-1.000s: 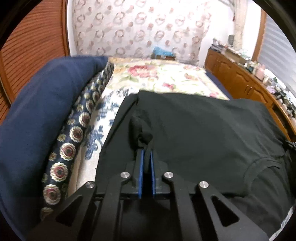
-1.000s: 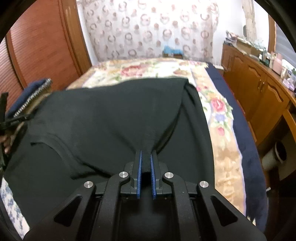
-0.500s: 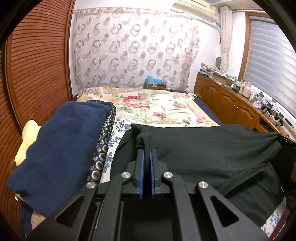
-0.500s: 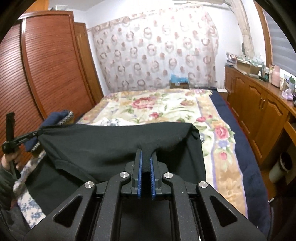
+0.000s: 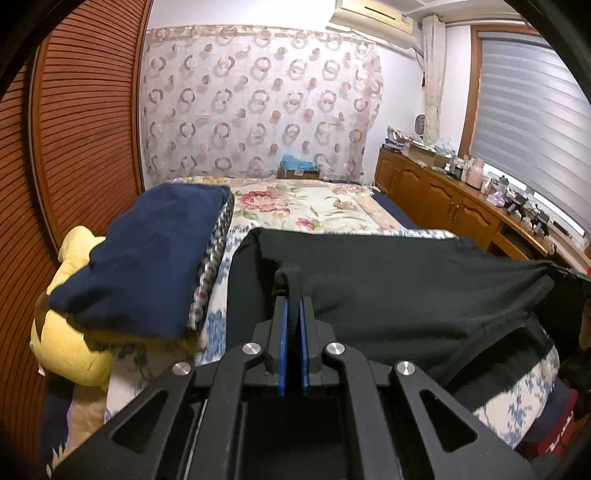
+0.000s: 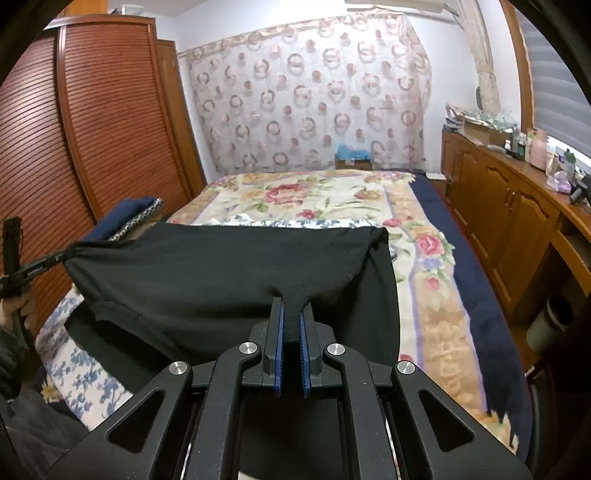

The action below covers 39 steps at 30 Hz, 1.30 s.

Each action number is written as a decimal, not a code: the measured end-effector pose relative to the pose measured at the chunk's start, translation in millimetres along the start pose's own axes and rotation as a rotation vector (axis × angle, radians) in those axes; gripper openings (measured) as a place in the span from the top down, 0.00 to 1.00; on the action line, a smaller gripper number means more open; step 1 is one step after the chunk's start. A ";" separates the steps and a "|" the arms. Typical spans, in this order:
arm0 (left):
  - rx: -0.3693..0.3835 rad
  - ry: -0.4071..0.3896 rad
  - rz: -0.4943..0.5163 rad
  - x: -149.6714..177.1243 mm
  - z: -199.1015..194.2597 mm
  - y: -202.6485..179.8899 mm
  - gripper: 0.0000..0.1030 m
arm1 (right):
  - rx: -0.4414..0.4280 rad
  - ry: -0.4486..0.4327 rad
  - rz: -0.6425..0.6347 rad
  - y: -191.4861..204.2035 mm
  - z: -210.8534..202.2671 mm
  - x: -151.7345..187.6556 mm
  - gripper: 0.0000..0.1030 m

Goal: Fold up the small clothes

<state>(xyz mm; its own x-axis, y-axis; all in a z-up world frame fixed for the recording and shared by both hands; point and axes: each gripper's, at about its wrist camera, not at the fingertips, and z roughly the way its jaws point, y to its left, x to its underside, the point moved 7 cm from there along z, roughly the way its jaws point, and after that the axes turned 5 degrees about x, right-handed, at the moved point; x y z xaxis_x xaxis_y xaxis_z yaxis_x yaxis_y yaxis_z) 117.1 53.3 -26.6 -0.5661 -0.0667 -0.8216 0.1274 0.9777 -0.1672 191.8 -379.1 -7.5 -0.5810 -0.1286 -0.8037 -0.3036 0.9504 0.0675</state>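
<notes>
Black shirt held up over one floral bed, two tongs, left tongs and right tongs, each pinching one bunch of its top edge, one navy pile beside it.

One black garment; two grippers, left gripper and right gripper, each clamped on its cloth; one bed with one floral bedspread; one folded navy blanket; one yellow pillow; one ring-patterned curtain; one air conditioner; one wooden sideboard.
</notes>
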 end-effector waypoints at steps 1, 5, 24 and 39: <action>0.000 0.004 0.002 4.0 -2.2 -1.2 0.96 | 0.003 0.000 0.000 -0.8 -1.1 2.3 0.96; -0.004 0.020 -0.003 16.5 -7.1 -0.2 0.96 | 0.006 0.013 0.002 2.2 -5.6 14.1 0.96; -0.041 0.136 0.006 63.7 -5.8 1.5 0.63 | 0.127 0.106 -0.058 6.9 6.3 59.1 0.63; -0.049 0.201 -0.027 80.8 6.4 16.9 0.52 | 0.037 0.167 -0.136 57.2 77.7 65.9 0.51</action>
<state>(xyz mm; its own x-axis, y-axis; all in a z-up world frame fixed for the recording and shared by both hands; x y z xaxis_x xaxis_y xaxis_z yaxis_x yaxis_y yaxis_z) 78.7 63.2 -99.3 -0.7208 -0.0565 -0.6908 0.0732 0.9849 -0.1570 194.8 -311.2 -102.5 -0.6546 -0.2989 -0.6944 -0.3621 0.9302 -0.0591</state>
